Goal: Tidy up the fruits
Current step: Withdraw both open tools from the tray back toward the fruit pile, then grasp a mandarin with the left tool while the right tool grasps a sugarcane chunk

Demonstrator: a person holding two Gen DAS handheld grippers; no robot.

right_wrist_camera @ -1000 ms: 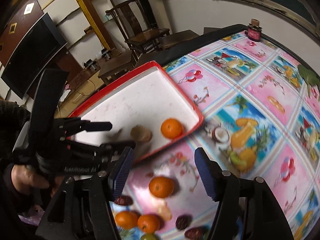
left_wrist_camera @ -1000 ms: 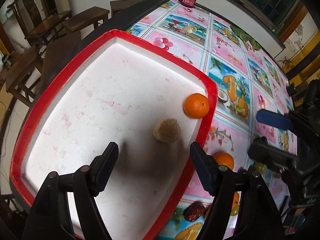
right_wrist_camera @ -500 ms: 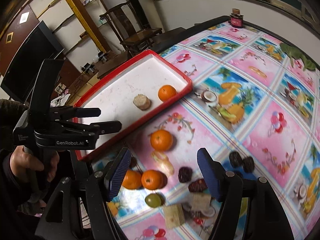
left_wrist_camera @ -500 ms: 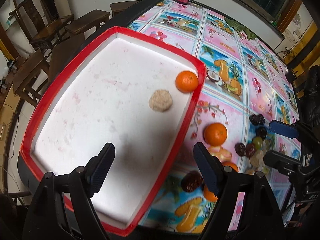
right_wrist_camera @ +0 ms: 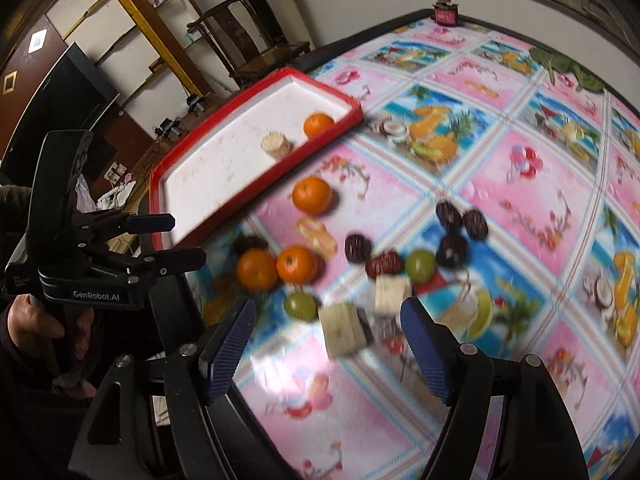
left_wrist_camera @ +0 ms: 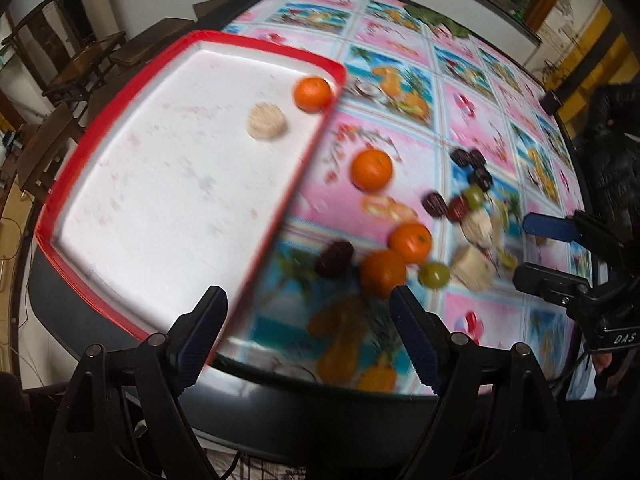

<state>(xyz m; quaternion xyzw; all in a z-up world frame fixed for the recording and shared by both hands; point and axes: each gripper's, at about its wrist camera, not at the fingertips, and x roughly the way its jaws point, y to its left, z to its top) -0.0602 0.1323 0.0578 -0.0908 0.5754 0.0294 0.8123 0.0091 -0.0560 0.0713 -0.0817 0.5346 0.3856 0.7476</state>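
A red-rimmed white tray (left_wrist_camera: 120, 92) (right_wrist_camera: 256, 92) lies at the table's left, holding one orange (left_wrist_camera: 313, 93) (right_wrist_camera: 318, 125) and a pale round cake (left_wrist_camera: 267, 121) (right_wrist_camera: 275, 144). On the cloth to its right lie three more oranges (left_wrist_camera: 372, 169) (right_wrist_camera: 312, 196), several dark dates (left_wrist_camera: 436, 204) (right_wrist_camera: 358, 247), green grapes (left_wrist_camera: 434, 275) (right_wrist_camera: 420, 266) and pale cake blocks (right_wrist_camera: 344, 330). My left gripper (left_wrist_camera: 308, 336) hovers over the table's near edge beside the tray, jaws opening, nothing between them. My right gripper (right_wrist_camera: 328, 340) hangs above the cake blocks, jaws opening, empty.
A small red jar (right_wrist_camera: 445, 12) stands at the table's far edge. Wooden chairs (left_wrist_camera: 76, 68) and shelves lie beyond the table on the left. A person's hand (right_wrist_camera: 36, 320) holds the left gripper's handle. The flowered cloth's right half holds no loose things.
Both grippers have drawn back toward the near edge and rightward, away from the tray, so the loose fruit pile has come into view. Both pairs of jaws stand wider.
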